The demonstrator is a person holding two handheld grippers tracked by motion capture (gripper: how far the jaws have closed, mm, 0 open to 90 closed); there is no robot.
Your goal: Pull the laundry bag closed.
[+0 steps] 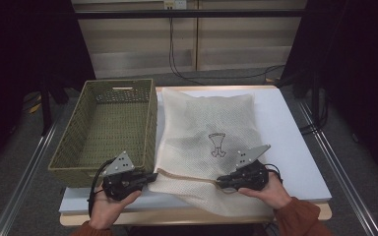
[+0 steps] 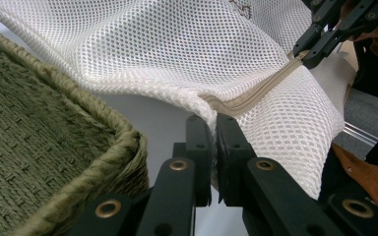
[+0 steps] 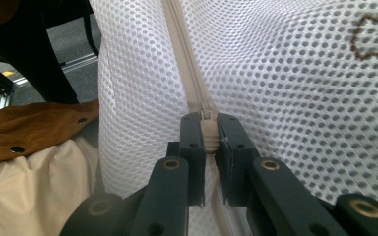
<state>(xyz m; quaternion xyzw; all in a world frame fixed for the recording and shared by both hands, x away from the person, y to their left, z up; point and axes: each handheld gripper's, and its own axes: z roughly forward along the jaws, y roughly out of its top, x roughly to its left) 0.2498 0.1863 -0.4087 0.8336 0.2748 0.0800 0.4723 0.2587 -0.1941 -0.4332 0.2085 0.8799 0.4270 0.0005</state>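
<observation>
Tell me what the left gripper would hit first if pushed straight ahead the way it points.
Probably the right gripper: the left gripper, shut on the mesh bag, points along its zipper edge toward it, though depth is unclear.

The white surface (image 1: pixel 295 147) has a wooden edge. The floor (image 1: pixel 24 196) is grey, with shiny metal rails (image 1: pixel 27 164) on both sides. Behind stands a pale wooden wall (image 1: pixel 138 44) with black cables (image 1: pixel 173 54) hanging down. The corners are dark.
</observation>
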